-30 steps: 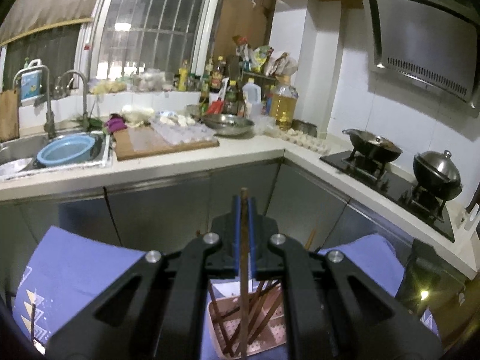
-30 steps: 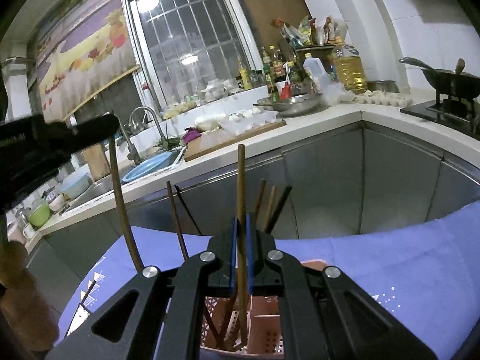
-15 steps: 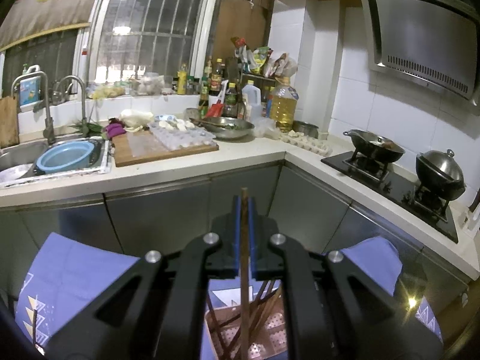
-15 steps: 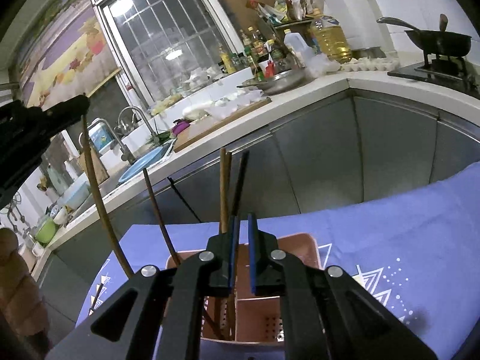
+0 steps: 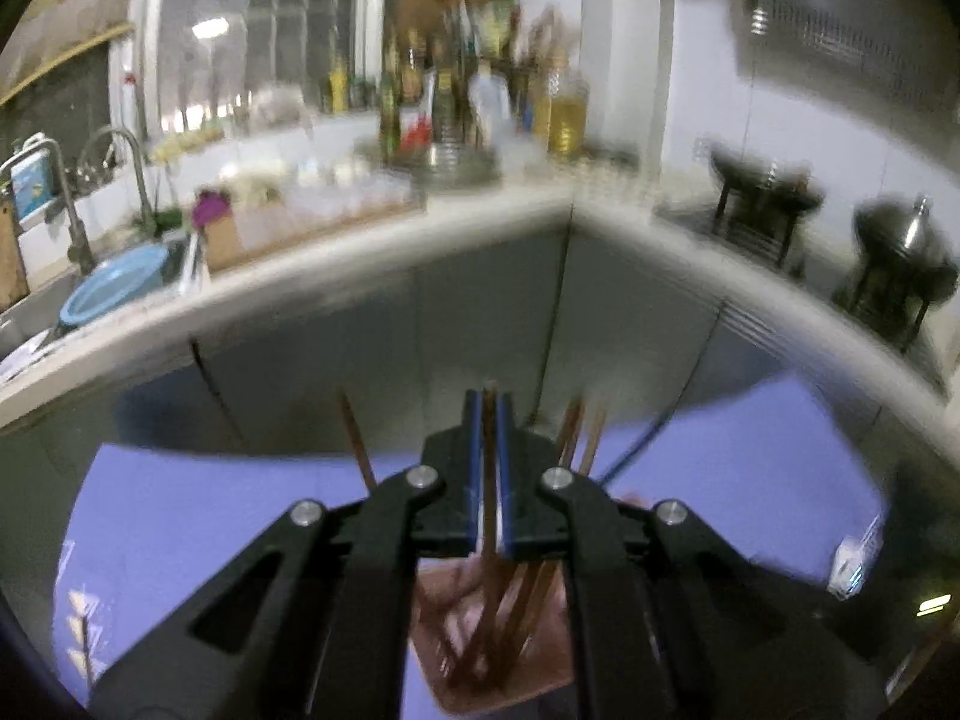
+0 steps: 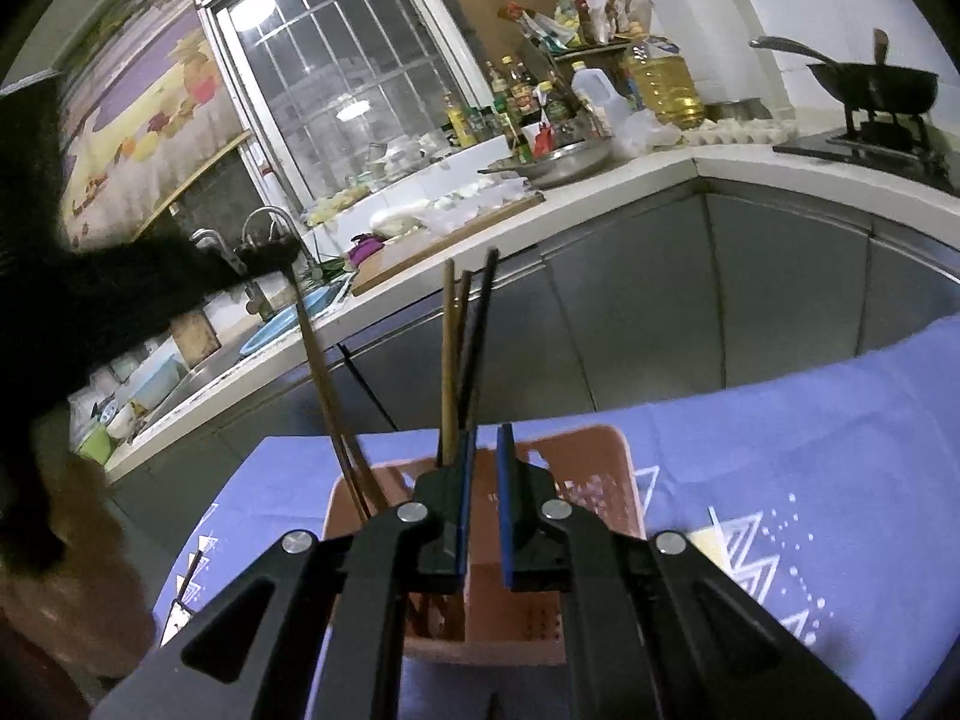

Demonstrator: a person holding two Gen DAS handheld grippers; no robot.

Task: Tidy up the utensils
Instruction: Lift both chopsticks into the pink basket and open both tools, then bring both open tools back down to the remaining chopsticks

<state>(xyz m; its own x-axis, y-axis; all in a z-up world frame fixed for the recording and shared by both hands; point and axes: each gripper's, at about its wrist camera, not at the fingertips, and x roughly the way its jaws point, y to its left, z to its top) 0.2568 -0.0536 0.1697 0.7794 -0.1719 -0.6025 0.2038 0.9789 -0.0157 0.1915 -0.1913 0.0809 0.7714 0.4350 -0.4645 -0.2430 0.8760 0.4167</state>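
A pinkish-brown slotted utensil holder [image 6: 576,450] stands on a blue patterned cloth [image 6: 810,408], with several chopsticks [image 6: 447,360] upright in it. My right gripper [image 6: 486,438] hangs just above the holder's near side. Its jaws stand a narrow gap apart with nothing between them. My left gripper [image 5: 487,405] is shut on one brown chopstick [image 5: 489,468], whose lower end reaches down into the holder [image 5: 438,618]. The left wrist view is blurred. From the right wrist, the left gripper [image 6: 264,255] shows as a dark shape at left, holding that chopstick [image 6: 324,384].
A kitchen counter [image 6: 600,180] wraps around behind, with a sink and blue basin [image 6: 270,336], cutting board, bottles and a stove with a wok [image 6: 870,90]. A person's hand [image 6: 78,570] is at lower left. A loose utensil [image 6: 186,576] lies on the cloth's left edge.
My right gripper let go of its chopstick, which now stands in the holder, and sank a little. My left gripper came down, bringing its chopstick lower into the holder.
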